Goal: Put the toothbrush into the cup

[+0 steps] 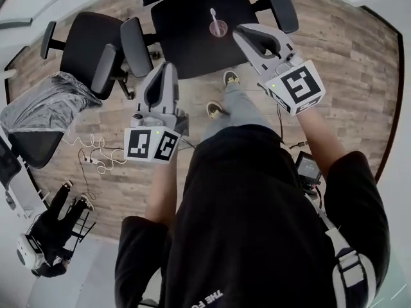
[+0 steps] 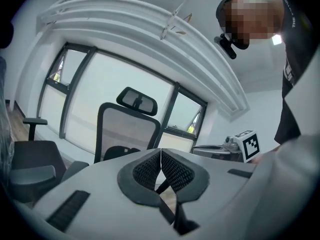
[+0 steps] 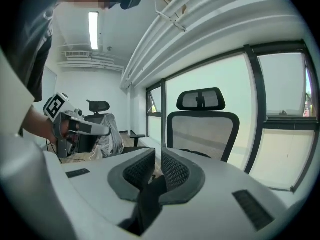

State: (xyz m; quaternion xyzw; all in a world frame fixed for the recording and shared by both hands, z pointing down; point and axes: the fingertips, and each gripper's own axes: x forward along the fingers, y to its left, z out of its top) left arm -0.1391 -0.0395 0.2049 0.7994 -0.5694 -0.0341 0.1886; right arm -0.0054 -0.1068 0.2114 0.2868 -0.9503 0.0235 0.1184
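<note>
On the black table (image 1: 186, 40) stands a pinkish clear cup (image 1: 218, 29), and a white toothbrush (image 1: 213, 15) sticks upright out of it. Both grippers are held in the air, back from the table and well short of the cup. My left gripper (image 1: 162, 72) (image 2: 160, 154) is shut, with its pads touching and nothing between them. On the other side, my right gripper (image 1: 252, 32) (image 3: 157, 155) has its pads drawn together to a thin slit and holds nothing. The cup appears in neither gripper view.
Black office chairs (image 1: 90, 50) (image 1: 279, 2) ring the table. A grey plastic-covered heap (image 1: 45, 101) and white cables (image 1: 96, 154) lie on the wooden floor at the left. The person's feet (image 1: 221, 95) stand near the table's edge. Both gripper views face a mesh chair (image 2: 127, 129) (image 3: 202, 119) and windows.
</note>
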